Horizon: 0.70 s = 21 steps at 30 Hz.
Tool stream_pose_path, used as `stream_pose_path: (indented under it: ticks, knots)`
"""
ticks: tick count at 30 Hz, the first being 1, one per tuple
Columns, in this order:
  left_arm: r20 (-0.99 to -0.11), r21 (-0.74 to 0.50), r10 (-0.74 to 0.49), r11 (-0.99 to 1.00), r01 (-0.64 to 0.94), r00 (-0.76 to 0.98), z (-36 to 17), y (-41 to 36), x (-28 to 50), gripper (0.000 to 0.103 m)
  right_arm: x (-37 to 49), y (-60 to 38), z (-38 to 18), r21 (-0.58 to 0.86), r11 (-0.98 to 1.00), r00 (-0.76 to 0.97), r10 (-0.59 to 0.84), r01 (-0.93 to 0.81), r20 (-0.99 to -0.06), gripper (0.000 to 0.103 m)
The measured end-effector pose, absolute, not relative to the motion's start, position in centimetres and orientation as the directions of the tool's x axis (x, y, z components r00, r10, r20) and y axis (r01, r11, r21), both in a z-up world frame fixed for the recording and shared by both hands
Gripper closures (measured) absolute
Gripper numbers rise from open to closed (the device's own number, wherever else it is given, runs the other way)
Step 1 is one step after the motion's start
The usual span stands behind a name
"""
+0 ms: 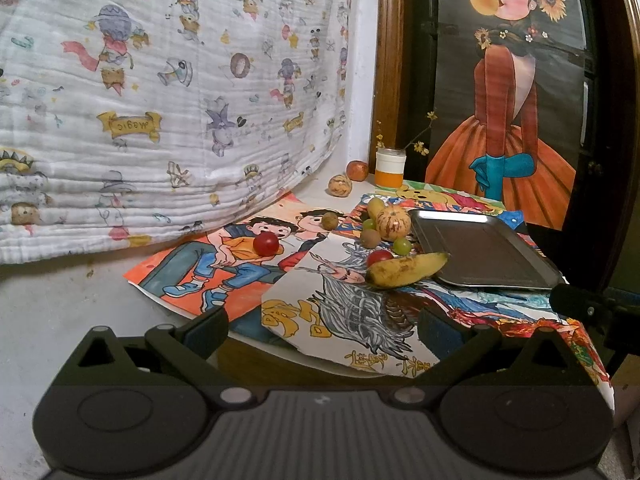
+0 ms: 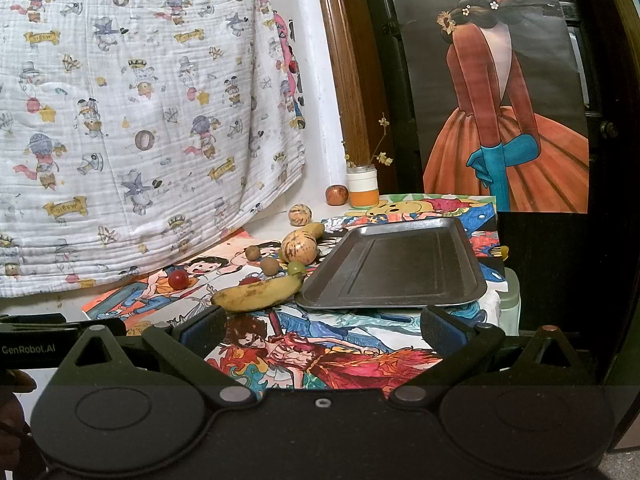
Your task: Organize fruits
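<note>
We are seeing nothing sorted yet: the metal tray (image 2: 394,268) ahead of the right gripper (image 2: 322,330) is sitting bare. The banana (image 2: 258,294), tomatoes, grapes and round fruits are all lying ahead-left of it on the drawings. We are holding both the right and left gripper (image 1: 322,330) spread wide, gripping nothing.

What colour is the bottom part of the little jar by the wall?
Orange, under a white upper part. The jar shows best in the right wrist view.
</note>
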<state>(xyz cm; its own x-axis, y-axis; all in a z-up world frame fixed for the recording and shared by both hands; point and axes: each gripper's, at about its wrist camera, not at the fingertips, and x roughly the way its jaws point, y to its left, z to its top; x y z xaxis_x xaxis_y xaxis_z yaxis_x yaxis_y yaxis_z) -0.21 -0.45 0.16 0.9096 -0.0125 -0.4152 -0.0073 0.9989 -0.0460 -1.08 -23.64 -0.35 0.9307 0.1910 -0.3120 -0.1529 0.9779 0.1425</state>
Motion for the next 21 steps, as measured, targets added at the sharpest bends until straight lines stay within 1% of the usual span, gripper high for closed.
stream_pose_path:
  ticks: [21]
  knots:
    - [-0.416,-0.046,-0.013,0.999,-0.006,0.909,0.13,-0.63,-0.24,0.000,-1.08,-23.72,-0.40,0.143,0.977,0.931,0.193,-0.156,-0.310,0.000]
